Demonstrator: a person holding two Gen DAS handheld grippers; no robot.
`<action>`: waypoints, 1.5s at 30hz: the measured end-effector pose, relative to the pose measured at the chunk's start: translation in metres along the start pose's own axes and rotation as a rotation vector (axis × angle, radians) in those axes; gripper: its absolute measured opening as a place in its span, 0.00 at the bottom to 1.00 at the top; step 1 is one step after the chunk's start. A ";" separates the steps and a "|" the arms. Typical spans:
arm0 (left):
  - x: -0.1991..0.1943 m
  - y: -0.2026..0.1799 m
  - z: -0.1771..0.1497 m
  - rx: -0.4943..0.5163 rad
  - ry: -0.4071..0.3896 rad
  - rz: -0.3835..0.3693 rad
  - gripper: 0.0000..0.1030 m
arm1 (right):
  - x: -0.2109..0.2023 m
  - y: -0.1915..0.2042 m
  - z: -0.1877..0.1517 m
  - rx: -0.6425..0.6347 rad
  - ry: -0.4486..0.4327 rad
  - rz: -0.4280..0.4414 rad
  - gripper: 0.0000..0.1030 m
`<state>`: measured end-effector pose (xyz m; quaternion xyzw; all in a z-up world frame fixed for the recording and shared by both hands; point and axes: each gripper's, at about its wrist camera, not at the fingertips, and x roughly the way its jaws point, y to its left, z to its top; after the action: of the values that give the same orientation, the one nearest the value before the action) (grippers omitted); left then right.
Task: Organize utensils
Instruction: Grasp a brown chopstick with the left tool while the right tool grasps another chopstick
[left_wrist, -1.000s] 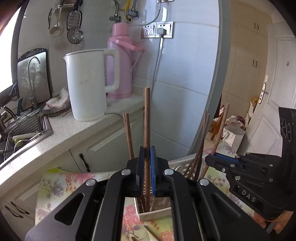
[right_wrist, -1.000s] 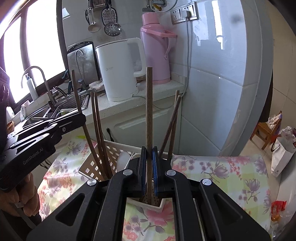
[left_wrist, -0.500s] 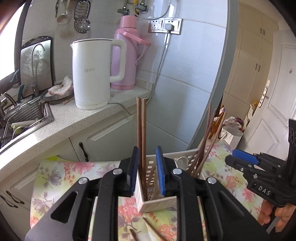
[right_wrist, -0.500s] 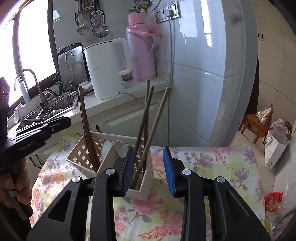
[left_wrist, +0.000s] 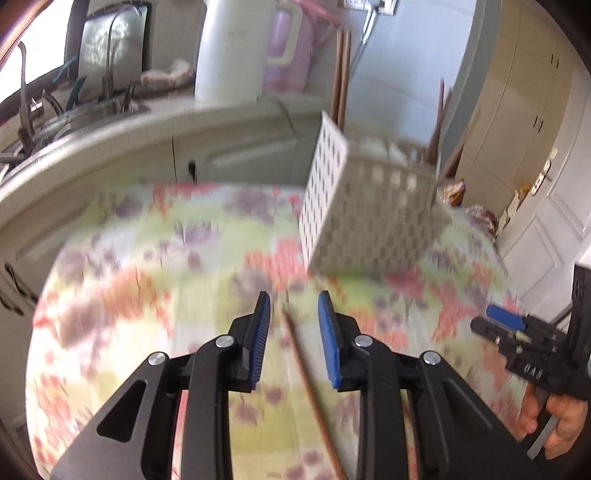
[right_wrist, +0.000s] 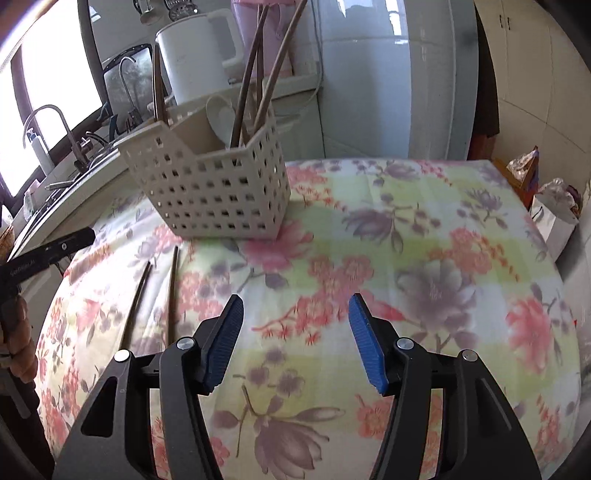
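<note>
- The left claw (left_wrist: 291, 314) is standing released with nothing gripped, its jaws having just been opening; a loose chopstick (left_wrist: 310, 391) is lying on the cloth between the jaws, untouched.
- The stick's long axis is running from near the caddy (left_wrist: 369, 218) back toward the claw, roughly along its pointing line.
- The right claw (right_wrist: 295, 321) is gaping wider and empty, having just been opening too; two chopsticks (right_wrist: 171, 295) are lying to its left, nearer the left claw.
- The caddy is already holding upright sticks.
- The bench (right_wrist: 424, 229) is wearing a soft floral cloth; a kitchen counter with a kettle (right_wrist: 195, 55) is sitting behind the caddy.
</note>
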<state>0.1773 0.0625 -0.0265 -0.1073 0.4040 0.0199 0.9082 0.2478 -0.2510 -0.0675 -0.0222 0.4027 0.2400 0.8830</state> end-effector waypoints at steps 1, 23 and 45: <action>0.003 0.000 -0.010 0.002 0.023 -0.008 0.25 | 0.000 -0.001 -0.003 0.005 0.003 -0.002 0.54; 0.041 -0.015 -0.046 0.109 0.142 0.054 0.08 | 0.011 0.029 -0.006 -0.056 0.047 0.021 0.66; 0.047 0.019 -0.031 0.068 0.116 0.061 0.07 | 0.072 0.132 0.004 -0.273 0.119 0.020 0.38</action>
<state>0.1842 0.0726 -0.0847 -0.0651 0.4593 0.0277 0.8854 0.2325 -0.1039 -0.0965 -0.1519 0.4181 0.2997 0.8440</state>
